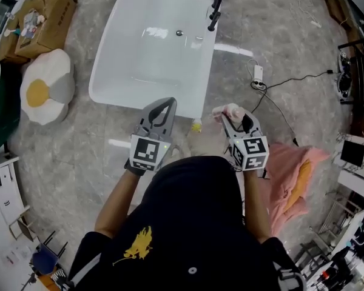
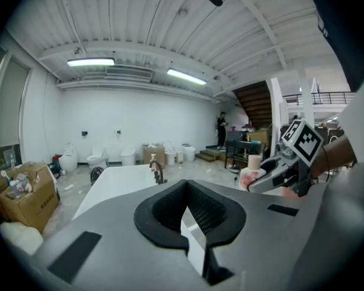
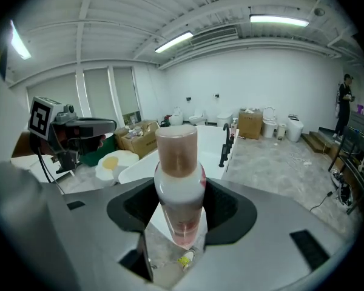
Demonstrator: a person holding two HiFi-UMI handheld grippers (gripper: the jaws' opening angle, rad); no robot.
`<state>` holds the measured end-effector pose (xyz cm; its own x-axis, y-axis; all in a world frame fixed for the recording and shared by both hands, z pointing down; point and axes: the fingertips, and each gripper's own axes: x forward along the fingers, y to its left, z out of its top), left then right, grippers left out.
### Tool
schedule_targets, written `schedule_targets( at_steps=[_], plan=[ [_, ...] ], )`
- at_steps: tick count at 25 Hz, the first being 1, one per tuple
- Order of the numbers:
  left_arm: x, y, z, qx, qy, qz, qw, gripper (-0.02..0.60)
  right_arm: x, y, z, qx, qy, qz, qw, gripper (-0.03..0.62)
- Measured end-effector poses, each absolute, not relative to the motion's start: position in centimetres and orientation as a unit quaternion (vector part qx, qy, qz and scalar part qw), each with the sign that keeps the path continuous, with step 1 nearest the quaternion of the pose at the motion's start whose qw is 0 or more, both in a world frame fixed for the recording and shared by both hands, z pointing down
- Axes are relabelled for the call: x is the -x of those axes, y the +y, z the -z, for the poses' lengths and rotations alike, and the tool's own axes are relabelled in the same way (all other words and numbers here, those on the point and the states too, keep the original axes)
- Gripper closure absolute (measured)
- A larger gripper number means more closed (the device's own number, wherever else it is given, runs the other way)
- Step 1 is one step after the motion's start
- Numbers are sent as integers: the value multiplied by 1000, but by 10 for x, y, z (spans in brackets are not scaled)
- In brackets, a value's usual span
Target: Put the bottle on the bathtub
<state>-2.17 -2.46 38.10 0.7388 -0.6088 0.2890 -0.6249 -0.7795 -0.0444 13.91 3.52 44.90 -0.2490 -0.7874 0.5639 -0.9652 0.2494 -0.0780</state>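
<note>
A white bathtub (image 1: 112, 71) with a black faucet (image 1: 216, 5) stands on the grey floor ahead of me. My right gripper (image 1: 236, 119) is shut on a pale bottle with a pink lower half and a tan cap (image 3: 179, 187). It holds the bottle upright, short of the tub's near corner. In the left gripper view the bottle (image 2: 250, 173) shows at the right. My left gripper (image 1: 165, 107) hovers over the tub's near rim, shut, with nothing between its pads (image 2: 170, 214). The tub (image 3: 212, 141) lies beyond the bottle.
A fried-egg cushion (image 1: 45, 86) and a cardboard box (image 1: 39, 17) lie left of the tub. Pink cloth (image 1: 291, 174) is heaped at the right. A white adapter (image 1: 258, 73) and black cables trail right of the tub. A small yellow item (image 1: 196, 126) lies on the floor between the grippers.
</note>
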Motion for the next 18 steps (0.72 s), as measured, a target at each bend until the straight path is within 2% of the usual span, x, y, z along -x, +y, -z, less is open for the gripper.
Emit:
schedule_targets(
  at_steps=[9, 15, 18],
  plan=[
    [-47, -85, -381, -927, -348, -138, 25, 563, -209, -16, -503, -561, -757, -228, 245, 376],
    [-46, -111, -398, -929, -353, -88, 71, 563, -216, -32, -547, -530, -757, -234, 302, 376],
    [-40, -124, -417, -935, -337, -99, 58, 563, -207, -44, -564, -522, -758, -246, 305, 376]
  ],
)
